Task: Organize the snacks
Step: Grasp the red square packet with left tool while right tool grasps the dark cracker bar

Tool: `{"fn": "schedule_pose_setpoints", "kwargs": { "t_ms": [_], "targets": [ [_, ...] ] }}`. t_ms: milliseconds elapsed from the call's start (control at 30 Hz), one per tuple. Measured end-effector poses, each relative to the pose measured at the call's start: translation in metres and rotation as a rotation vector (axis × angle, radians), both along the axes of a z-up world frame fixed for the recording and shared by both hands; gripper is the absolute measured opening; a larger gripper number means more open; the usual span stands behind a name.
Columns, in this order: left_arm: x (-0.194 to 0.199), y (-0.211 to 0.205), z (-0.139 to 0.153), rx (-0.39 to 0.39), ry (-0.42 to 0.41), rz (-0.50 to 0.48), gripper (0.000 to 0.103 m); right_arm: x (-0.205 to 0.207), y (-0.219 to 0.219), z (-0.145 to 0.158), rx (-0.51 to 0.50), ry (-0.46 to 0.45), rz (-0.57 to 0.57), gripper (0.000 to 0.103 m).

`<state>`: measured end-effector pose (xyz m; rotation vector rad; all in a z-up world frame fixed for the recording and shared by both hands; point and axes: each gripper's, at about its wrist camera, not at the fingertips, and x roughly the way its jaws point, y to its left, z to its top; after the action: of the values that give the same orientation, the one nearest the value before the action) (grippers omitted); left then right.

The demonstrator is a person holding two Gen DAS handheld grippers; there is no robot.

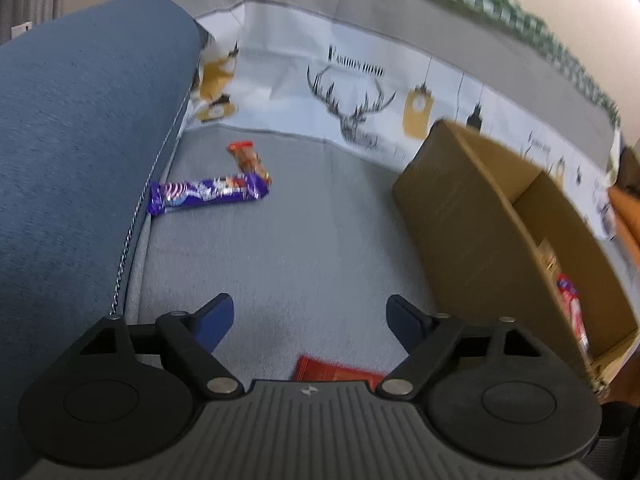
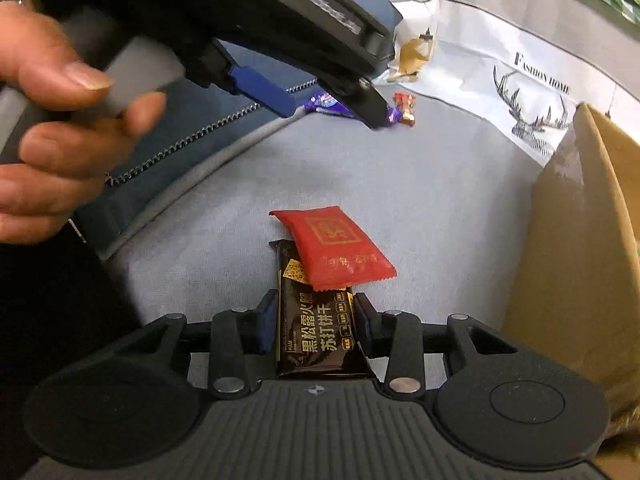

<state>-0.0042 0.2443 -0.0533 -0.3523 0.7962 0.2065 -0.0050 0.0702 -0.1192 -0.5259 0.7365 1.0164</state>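
The left gripper (image 1: 310,316) points steeply down with its jaws spread wide and empty, gripped at ten o'clock in the right wrist view by a bare hand (image 2: 52,128), while the right gripper (image 2: 316,320) tilts down, jaws clamped on a dark packet (image 2: 316,332).

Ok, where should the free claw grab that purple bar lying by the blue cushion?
Take the purple bar across its narrow middle, coming from above. It lies flat and long on the grey seat; its right end touches the orange snack, so stay off that end.
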Motion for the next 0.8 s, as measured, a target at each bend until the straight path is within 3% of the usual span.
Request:
{"fn": "schedule_pose_setpoints", "kwargs": {
  "t_ms": [133, 267, 367, 500, 600, 800],
  "targets": [
    [0.007, -0.011, -0.005, 0.003, 0.037, -0.079, 0.093, 0.004, 0.005, -0.007, -0.006, -0.030, 0.001, 0.041],
    [0.022, -0.029, -0.020, 0.049, 0.140, -0.186, 0.099, 0.006, 0.006, -0.011, -0.006, -0.013, 0.005, 0.043],
    [0.032, -0.036, -0.031, 0.070, 0.210, -0.194, 0.099, 0.009, 0.008, -0.012, -0.006, -0.002, 0.003, 0.046],
    [0.035, -0.032, -0.033, 0.061, 0.186, -0.147, 0.099, 0.010, 0.009, -0.013, -0.012, -0.004, 0.008, 0.047],
    [0.041, -0.035, -0.039, 0.059, 0.194, -0.168, 0.099, 0.007, 0.007, -0.014, -0.035, -0.008, 0.000, 0.047],
    [0.055, -0.061, -0.048, 0.197, 0.205, -0.221, 0.099, 0.011, 0.006, -0.013, -0.041, 0.033, -0.028, 0.043]
  ]
}}
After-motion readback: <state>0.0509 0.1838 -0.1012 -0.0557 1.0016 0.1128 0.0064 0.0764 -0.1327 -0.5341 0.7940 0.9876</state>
